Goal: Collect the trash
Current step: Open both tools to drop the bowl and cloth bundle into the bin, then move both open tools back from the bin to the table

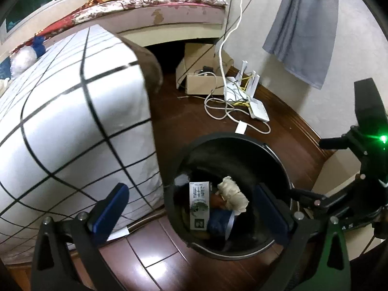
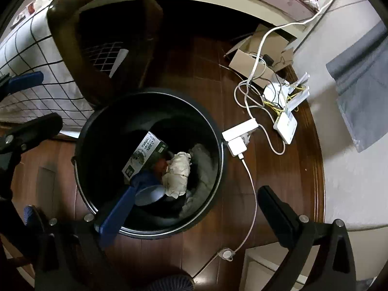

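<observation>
Carton (image 2: pixel 145 156) leaning lengthwise in black bin (image 2: pixel 97 118), both tools wide, empty.

Left gripper (image 1: pixel 191 208): angled steeply downward, jaws spread wide, nothing between the blue pads (image 1: pixel 116 208). Right gripper (image 2: pixel 196 208): pitched more steeply downward, jaws likewise fully apart, empty; left pad (image 2: pixel 118 208) blue, right finger black. In the left wrist view, seen close at the right, alongside; green indicator lit on its body.
</observation>
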